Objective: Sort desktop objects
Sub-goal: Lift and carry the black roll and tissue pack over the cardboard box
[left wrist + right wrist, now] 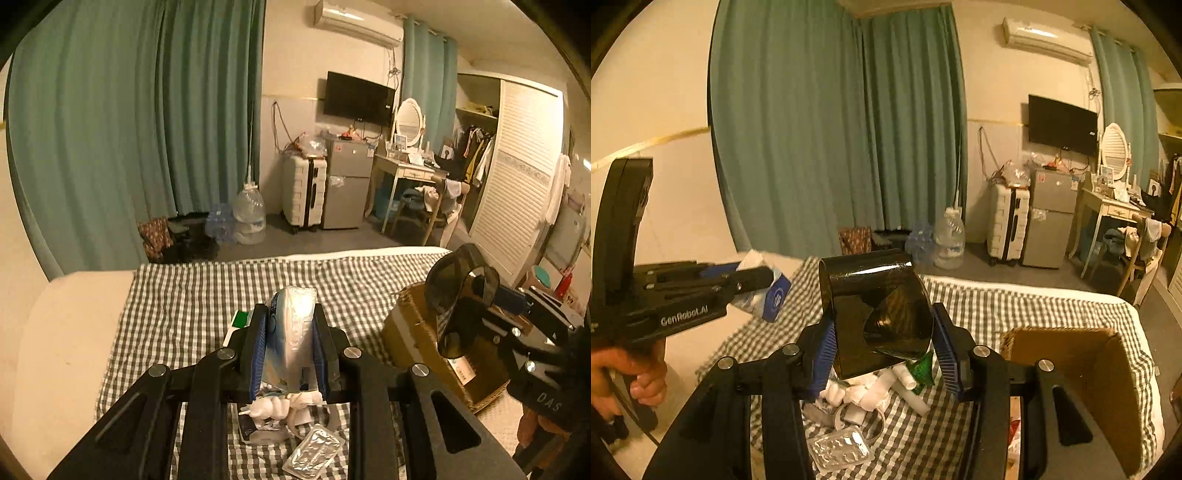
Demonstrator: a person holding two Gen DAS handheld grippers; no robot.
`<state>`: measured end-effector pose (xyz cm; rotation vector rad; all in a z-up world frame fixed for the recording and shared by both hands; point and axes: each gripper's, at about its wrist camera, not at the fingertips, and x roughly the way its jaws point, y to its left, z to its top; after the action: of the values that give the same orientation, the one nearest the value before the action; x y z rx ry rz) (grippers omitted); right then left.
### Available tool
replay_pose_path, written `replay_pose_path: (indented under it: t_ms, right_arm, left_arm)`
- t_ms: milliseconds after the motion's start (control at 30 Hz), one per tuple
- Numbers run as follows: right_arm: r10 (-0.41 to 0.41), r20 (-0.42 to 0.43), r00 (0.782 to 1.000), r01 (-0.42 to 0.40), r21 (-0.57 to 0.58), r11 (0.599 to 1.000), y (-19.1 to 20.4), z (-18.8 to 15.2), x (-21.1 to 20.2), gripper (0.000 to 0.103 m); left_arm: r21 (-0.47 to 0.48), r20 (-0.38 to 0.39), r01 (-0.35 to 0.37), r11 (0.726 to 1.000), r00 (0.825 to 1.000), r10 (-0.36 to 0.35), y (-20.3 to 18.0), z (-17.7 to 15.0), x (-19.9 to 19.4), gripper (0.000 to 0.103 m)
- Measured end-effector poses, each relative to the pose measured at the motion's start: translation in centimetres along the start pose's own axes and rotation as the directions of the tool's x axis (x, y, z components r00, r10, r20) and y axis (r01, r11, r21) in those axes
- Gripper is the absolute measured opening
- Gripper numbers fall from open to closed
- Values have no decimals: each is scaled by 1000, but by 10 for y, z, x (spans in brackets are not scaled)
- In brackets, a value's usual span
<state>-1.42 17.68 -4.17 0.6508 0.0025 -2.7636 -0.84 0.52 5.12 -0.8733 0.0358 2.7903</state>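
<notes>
The left gripper (289, 347) is clamped on a white-and-blue tissue pack (291, 332), which stands upright between its blue pads (258, 354) and rises above the fingertips. It is held in the air above the checked cloth (184, 306) that covers the bed. In the right wrist view the same pack (768, 288) shows at the left gripper's (753, 280) tip, up near the cloth's far left corner.

The right gripper (886, 339) is clamped on a dark, glossy curved sheet (879, 314), rolled into an open tube that sticks up and forward past the fingers. In the left wrist view this sheet (458, 295) hangs over the near edge of a cardboard box (410, 332), which sits at the cloth's right side.

Beneath both grippers, near the cloth's front edge, lies a heap of small items: white crumpled pieces (864, 391), a green scrap (921, 369) just below the sheet, and a silver blister pack (840, 448) nearest the front. The blister pack (314, 452) lies flat on the cloth, apart from the left gripper's fingers. A green-and-white carton (240, 321) lies on the cloth just left of the tissue pack, partly hidden by the left finger.
</notes>
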Motion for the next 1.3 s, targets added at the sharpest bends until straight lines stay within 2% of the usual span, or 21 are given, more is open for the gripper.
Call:
replay_pose_path:
  t_ms: [167, 467, 933, 1300]
  right_arm:
    - [-16, 45, 999, 15, 24, 1000, -21, 7, -27, 47]
    - [-136, 73, 988, 131, 63, 989, -70, 12, -63, 47]
    - [-274, 102, 956, 257, 154, 954, -130, 11, -118, 48]
    - [-293, 50, 955, 277, 205, 939, -170, -5, -131, 47]
  left_arm:
    - [19, 30, -6, 1000, 1000, 5, -23, 14, -17, 23]
    - [48, 84, 38, 998, 996, -42, -74, 36, -31, 23]
    - [142, 69, 156, 978, 984, -167, -176, 45, -13, 23]
    - [151, -1, 240, 959, 970, -243, -234, 23, 23, 23]
